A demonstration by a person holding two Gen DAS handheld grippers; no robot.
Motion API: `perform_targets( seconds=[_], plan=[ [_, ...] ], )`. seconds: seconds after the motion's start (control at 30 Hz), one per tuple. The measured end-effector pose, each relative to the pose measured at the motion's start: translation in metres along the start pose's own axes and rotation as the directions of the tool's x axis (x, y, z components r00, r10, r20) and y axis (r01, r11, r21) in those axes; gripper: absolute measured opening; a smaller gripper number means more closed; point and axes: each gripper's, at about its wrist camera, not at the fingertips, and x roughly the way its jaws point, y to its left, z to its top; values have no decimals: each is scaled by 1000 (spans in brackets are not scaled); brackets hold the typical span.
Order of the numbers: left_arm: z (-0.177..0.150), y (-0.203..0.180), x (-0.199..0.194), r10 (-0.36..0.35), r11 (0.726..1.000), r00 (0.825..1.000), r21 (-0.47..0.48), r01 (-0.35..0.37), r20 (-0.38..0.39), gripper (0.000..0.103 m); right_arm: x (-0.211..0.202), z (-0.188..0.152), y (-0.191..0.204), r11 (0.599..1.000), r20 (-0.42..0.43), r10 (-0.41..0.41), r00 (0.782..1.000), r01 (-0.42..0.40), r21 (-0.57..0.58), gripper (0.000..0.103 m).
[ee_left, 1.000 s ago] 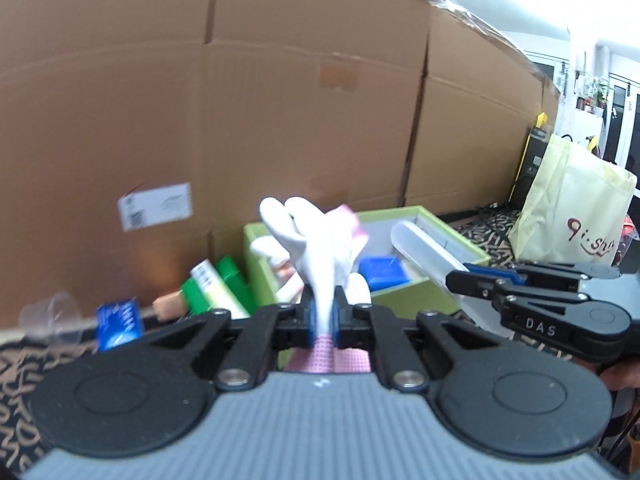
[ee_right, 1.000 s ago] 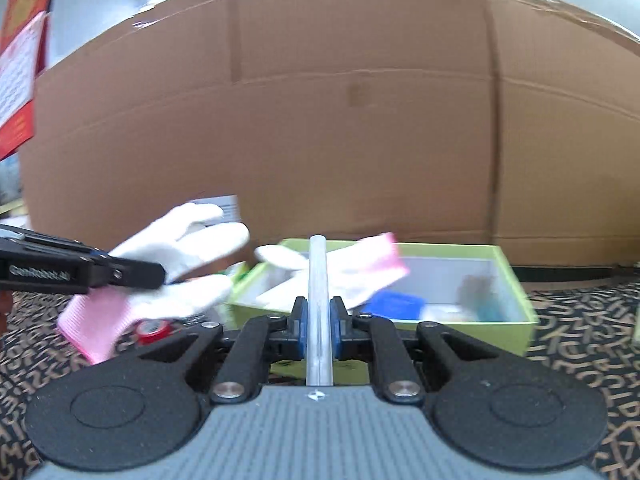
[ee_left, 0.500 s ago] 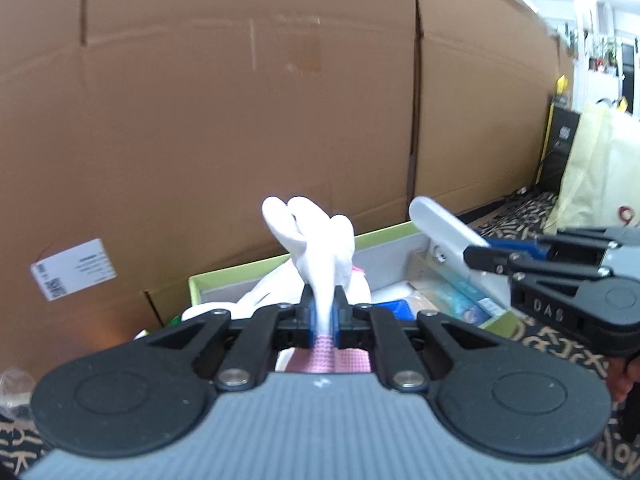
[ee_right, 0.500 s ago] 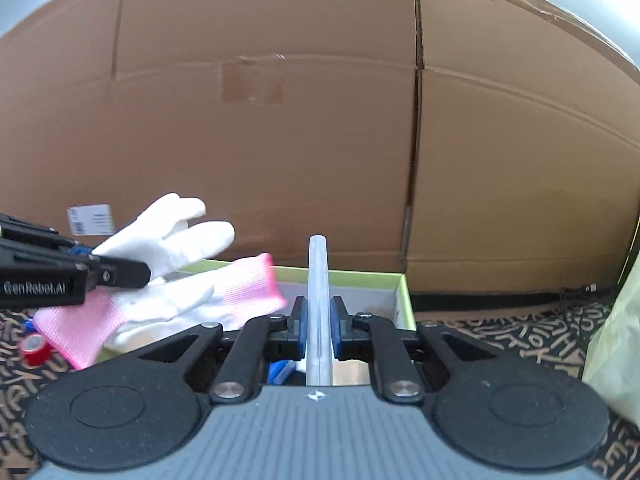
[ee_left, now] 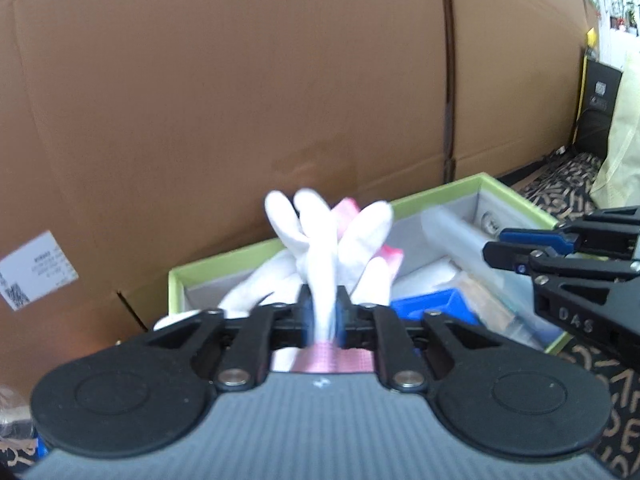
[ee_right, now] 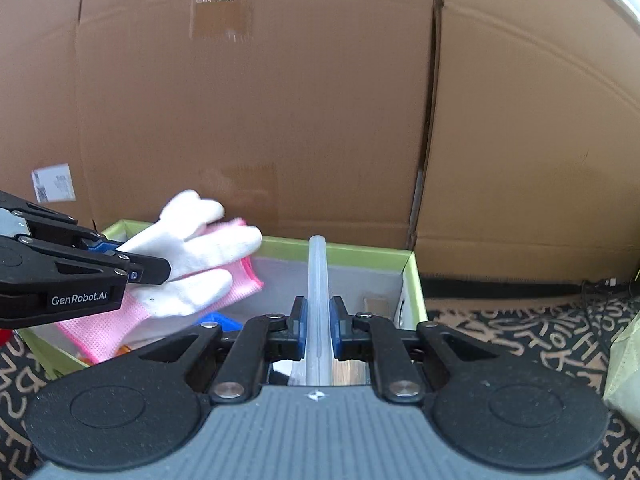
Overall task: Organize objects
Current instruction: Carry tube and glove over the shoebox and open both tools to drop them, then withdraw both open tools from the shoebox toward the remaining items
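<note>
Both my grippers have swung closer over the green box since a moment ago, so its inside now fills more of each view. My left gripper is clamped on a white glove with a pink cuff, held above the box's left end; a second glove lies beneath it. My right gripper pinches a clear tube pointing at 12 o'clock over the box. A blue bin sits inside. Cardboard stands behind.
</note>
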Motion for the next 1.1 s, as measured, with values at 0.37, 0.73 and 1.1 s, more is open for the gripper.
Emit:
perform_targets(
  seconds=[0.37,0.73,1.1],
  plan=[
    [-24,15,-44,31,997,988,-81,-19,149,103,-38,-8,-4,998,96,-51,994,46,48,70],
    [-65,56,-134,39,983,990,-184,-13,137,103,-100,-13,38,996,255,46,966,-65,68,93],
    [-152,136,-174,194,896,979,-397,-202,-60,103,-91,-52,130,969,117,241,963,-234,-75,93]
  ],
)
